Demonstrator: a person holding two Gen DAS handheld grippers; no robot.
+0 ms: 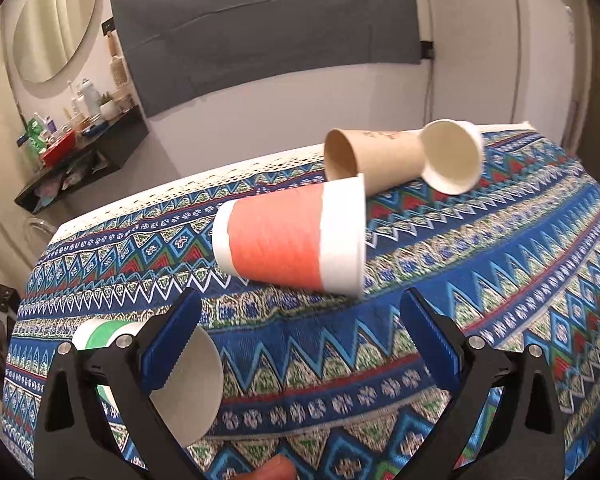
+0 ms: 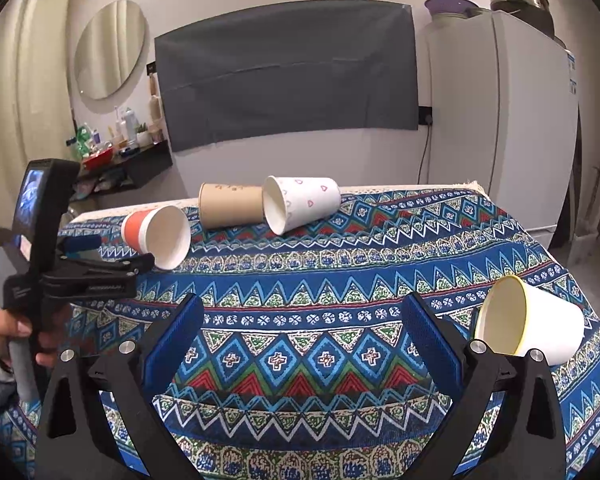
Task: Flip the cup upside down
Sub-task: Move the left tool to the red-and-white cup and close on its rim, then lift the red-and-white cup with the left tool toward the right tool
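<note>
An orange-and-white paper cup (image 1: 292,236) lies on its side on the patterned tablecloth (image 1: 480,264), mouth to the right; it also shows in the right wrist view (image 2: 158,234). My left gripper (image 1: 300,340) is open, just short of it; it shows from the side in the right wrist view (image 2: 112,256). A brown cup (image 1: 374,158) and a white cup (image 1: 452,156) lie behind, also in the right wrist view: brown cup (image 2: 230,204), white heart-print cup (image 2: 304,202). My right gripper (image 2: 302,340) is open and empty over the cloth. A yellow-rimmed white cup (image 2: 532,322) lies beside its right finger.
A green-and-white cup (image 1: 192,376) lies on its side by my left gripper's left finger. A dark cloth-covered screen (image 2: 288,72) hangs on the far wall, a white fridge (image 2: 500,120) stands to the right, and a cluttered black shelf (image 2: 128,164) sits left of the table.
</note>
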